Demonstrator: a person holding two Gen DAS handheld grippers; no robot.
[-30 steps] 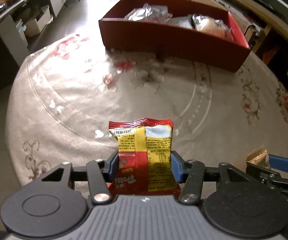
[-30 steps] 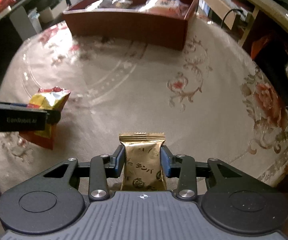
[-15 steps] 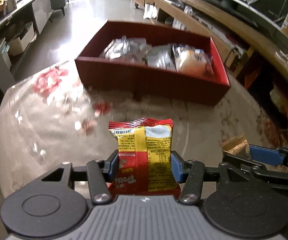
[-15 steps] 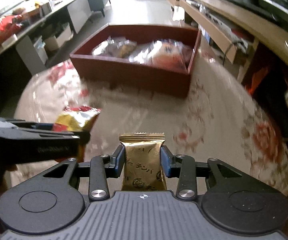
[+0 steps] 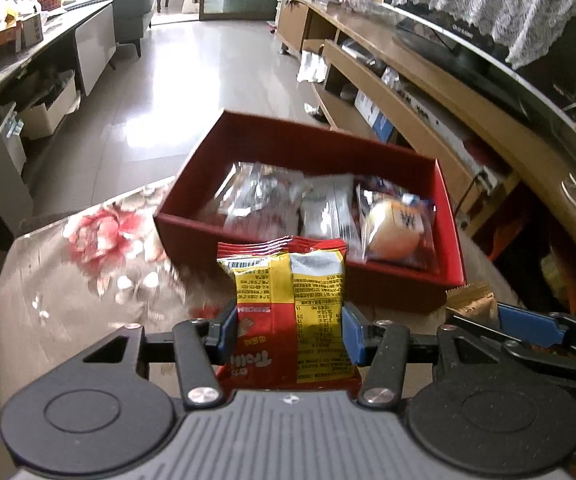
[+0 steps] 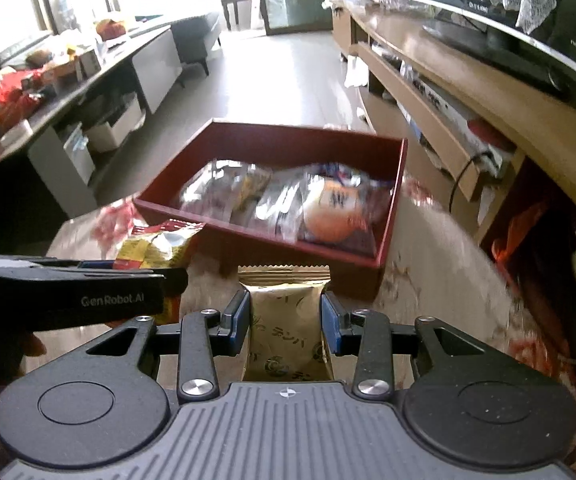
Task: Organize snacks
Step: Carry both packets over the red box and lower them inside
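Snacks are held in both grippers, just short of the red box. A red-and-yellow packet is clamped between the left gripper's jaws, a gold packet between the right gripper's. Both look light, soft and crinkly, their foil probably slippery and the contents easily crushed; the flat sides, as gripped, seem the best hold. Inside the box, clear-wrapped packets and a wrapped bun fill the near half; its far half looks bare. Its near wall stands in the way and must be cleared. The floral tabletop lies beneath.
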